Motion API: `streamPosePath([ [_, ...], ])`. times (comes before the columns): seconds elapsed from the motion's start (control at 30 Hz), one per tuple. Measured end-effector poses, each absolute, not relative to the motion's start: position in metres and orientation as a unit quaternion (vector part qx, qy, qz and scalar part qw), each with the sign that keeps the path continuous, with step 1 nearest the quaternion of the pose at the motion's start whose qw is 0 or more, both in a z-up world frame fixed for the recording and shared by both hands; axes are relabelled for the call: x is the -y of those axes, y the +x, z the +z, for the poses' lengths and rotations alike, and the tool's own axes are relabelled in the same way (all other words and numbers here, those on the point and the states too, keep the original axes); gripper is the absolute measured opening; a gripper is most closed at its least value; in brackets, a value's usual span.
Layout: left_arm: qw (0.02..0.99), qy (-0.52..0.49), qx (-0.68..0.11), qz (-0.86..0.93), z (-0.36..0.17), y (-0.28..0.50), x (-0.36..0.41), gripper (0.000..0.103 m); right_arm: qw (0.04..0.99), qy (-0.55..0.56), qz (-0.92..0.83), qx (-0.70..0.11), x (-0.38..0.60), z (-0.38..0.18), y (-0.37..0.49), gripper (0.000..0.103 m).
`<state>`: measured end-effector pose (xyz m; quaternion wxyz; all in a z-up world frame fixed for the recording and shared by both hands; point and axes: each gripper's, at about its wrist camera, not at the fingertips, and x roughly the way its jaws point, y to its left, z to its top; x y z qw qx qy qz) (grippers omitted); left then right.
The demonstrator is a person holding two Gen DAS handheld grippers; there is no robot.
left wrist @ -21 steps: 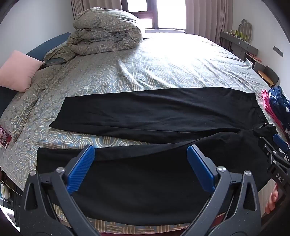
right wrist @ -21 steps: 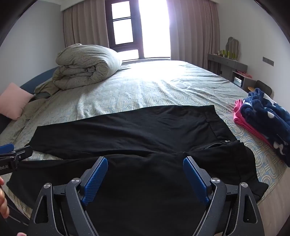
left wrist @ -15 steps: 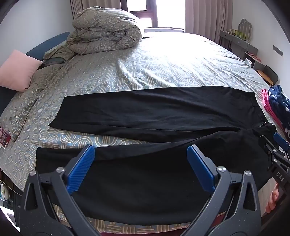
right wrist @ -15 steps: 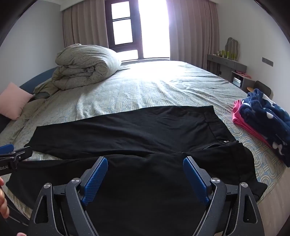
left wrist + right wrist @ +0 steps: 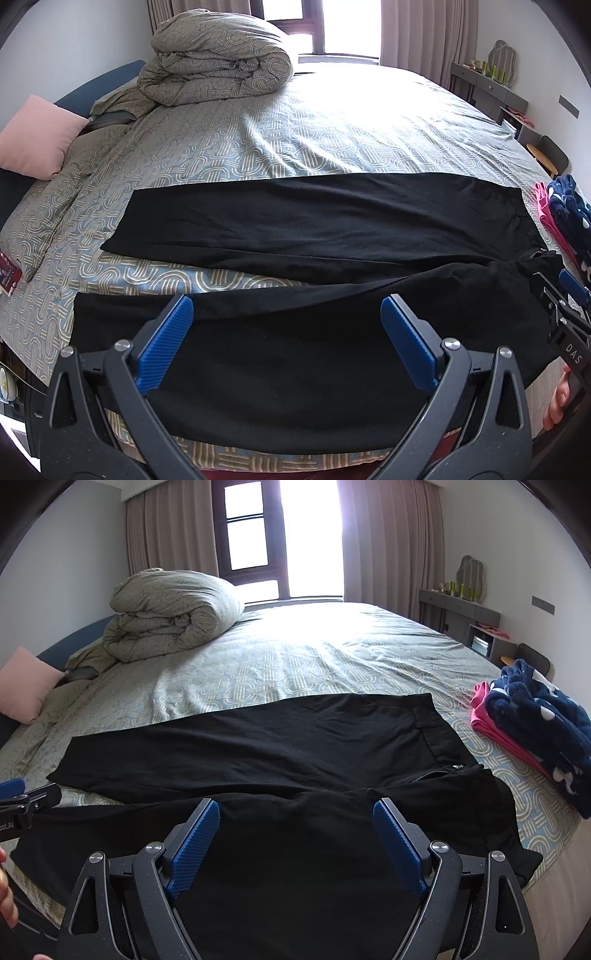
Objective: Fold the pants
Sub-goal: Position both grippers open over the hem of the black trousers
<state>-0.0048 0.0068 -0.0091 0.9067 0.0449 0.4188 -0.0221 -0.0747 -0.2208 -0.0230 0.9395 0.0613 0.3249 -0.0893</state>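
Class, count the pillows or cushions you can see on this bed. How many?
1: a pink pillow at the bed's far-left edge, left of the rolled duvet. Others may be hidden behind it.

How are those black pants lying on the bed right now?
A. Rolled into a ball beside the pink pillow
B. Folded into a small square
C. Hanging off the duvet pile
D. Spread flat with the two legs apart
D: the black pants lie spread flat on the bed, a strip of patterned sheet showing between the two legs at their ends.
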Motion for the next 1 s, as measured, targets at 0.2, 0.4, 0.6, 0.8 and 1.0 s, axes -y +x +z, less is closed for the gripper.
streamPosePath([
  [0.2, 0.912, 0.053, -0.406, -0.02, -0.007, -0.006, -0.004, 0.101, 0.938, 0.066, -0.091, -0.329, 0.223, -0.024, -0.075, 0.087],
  [0.4, 0.915, 0.044, -0.4, -0.019, -0.007, -0.007, -0.008, 0.101, 0.937, 0.066, -0.091, -0.332, 0.222, -0.025, -0.075, 0.087],
  [0.6, 0.916, 0.032, -0.399, -0.018, -0.011, -0.004, -0.016, 0.101, 0.935, 0.065, -0.092, -0.336, 0.22, -0.026, -0.074, 0.087],
  [0.8, 0.916, 0.034, -0.398, -0.016, -0.013, -0.006, -0.022, 0.101, 0.932, 0.063, -0.092, -0.344, 0.217, -0.029, -0.072, 0.087],
  [1.0, 0.912, 0.017, -0.41, -0.022, -0.017, -0.005, -0.03, 0.101, 0.929, 0.064, -0.092, -0.352, 0.215, -0.032, -0.071, 0.087],
])
